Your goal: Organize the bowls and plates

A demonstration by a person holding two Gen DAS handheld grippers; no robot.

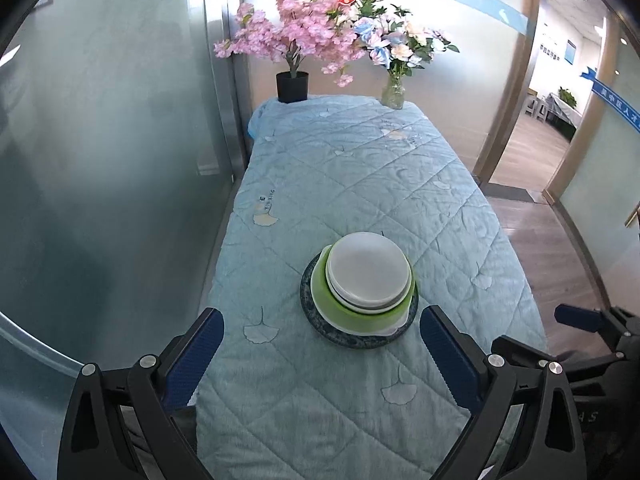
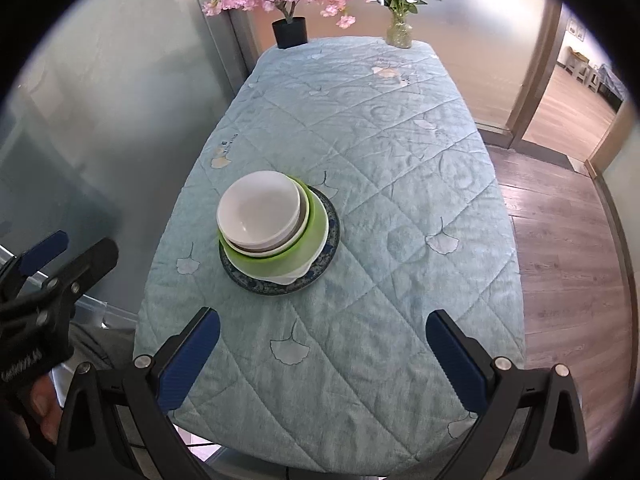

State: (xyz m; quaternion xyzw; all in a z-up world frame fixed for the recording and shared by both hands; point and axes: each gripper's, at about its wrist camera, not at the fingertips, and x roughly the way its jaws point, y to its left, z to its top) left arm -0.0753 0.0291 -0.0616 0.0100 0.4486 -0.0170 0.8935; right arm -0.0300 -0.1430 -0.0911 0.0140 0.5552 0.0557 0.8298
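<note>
Only the right wrist view shows the white glossy bowl's point(image 2: 259, 210) hollow and a fingertip point(image 2: 42, 408) gripping the left gripper point(image 1: 322, 334). Both it and the right gripper point(image 2: 323, 338) tilt downward, jaws spread, empty, with the stack on the round dark blue patterned plate point(image 1: 320, 328) just ahead.

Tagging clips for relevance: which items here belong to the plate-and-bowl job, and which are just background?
Job:
- white bowl, top of stack
- green bowl
- patterned plate, bottom
- left tongs, open, empty
- right tongs, open, empty

Background:
- black pot with pink blossoms
- glass vase of flowers
- quilted cloth
</note>
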